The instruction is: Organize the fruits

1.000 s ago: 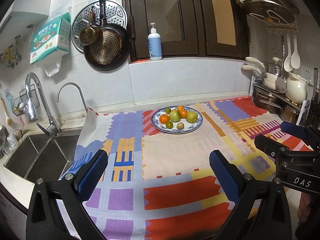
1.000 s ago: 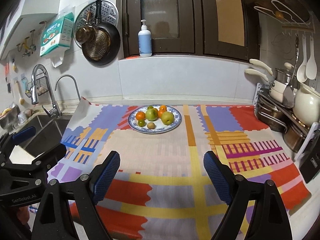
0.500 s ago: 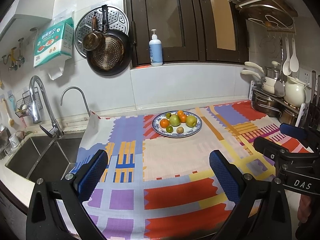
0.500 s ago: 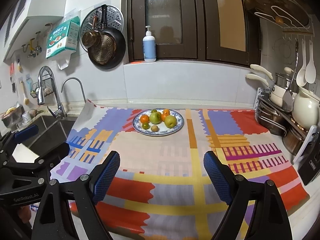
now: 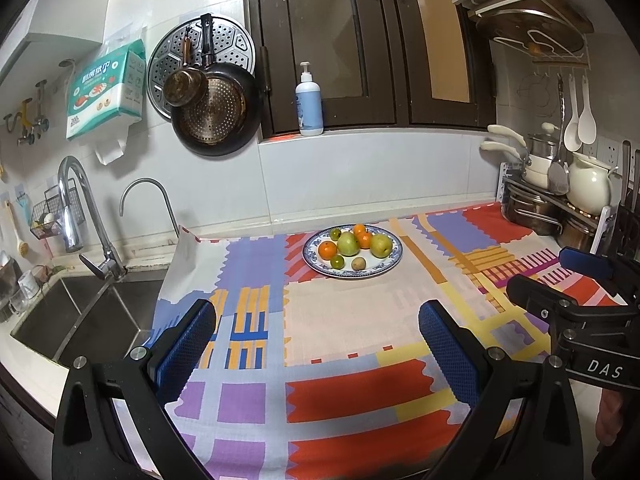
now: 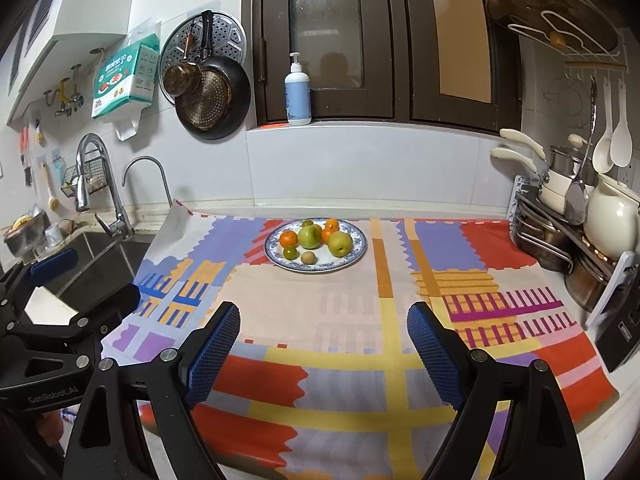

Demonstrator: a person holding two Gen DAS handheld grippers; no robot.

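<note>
All the fruit is seen gathered on the blue-rimmed plate [image 5: 394,261] at the back of the patterned cloth [image 5: 340,320]: two green pears [image 5: 349,243], three oranges [image 5: 328,249], two small green citrus [image 5: 337,261] and a brown kiwi [image 5: 359,263]. No fruit is seen loose on the cloth.

The left gripper [image 5: 316,344] and right gripper [image 6: 323,348] are held over the near edge, well apart from the plate, fingers spread wide and nothing between them.

The fruit lies as a finished sort would leave it, though a pile awaiting sorting would look alike; no further move is settled by the views.

Against the earlier frames, the plate appears smaller and farther, more wall is shown above, so both grippers are judged to have been drawn back and raised.
</note>
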